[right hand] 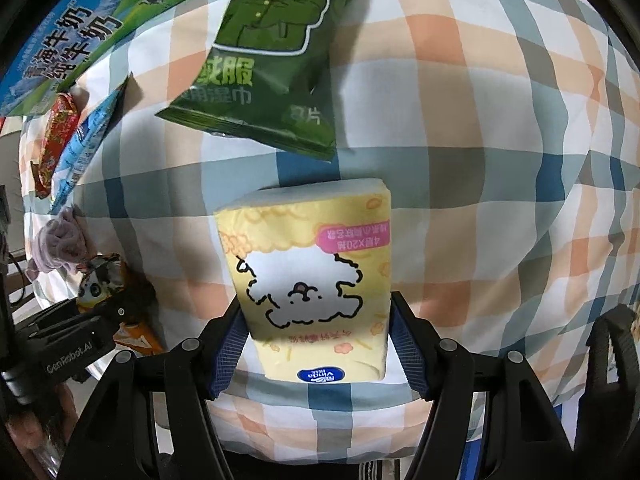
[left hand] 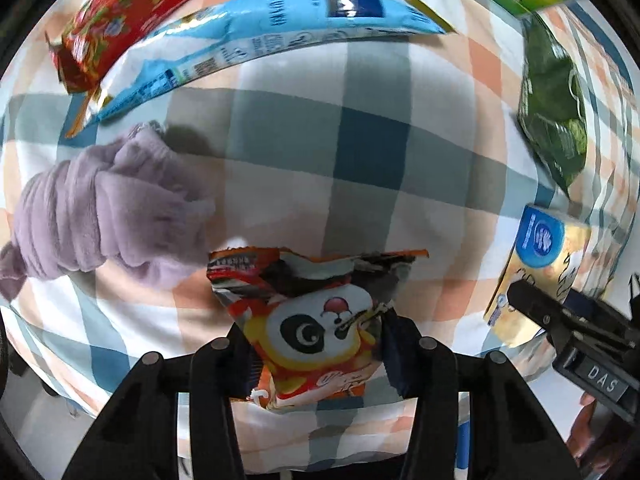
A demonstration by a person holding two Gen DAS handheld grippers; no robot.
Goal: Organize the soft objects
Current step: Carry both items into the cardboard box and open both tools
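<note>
My left gripper [left hand: 316,344] is shut on an orange panda snack packet [left hand: 316,320], held over the checked cloth [left hand: 360,140]. A lilac plush cloth [left hand: 108,216] lies just left of it. My right gripper [right hand: 316,340] is shut on a yellow tissue pack with a sheep drawing [right hand: 312,276]; that pack also shows at the right of the left wrist view [left hand: 536,276]. The panda packet and left gripper show at the left of the right wrist view [right hand: 100,284].
A blue pouch [left hand: 256,48] and a red floral packet [left hand: 124,12] lie at the far left. A dark green wet-wipe pack [right hand: 272,56] lies ahead of the tissue pack. A milk carton box [right hand: 80,28] stands at the back.
</note>
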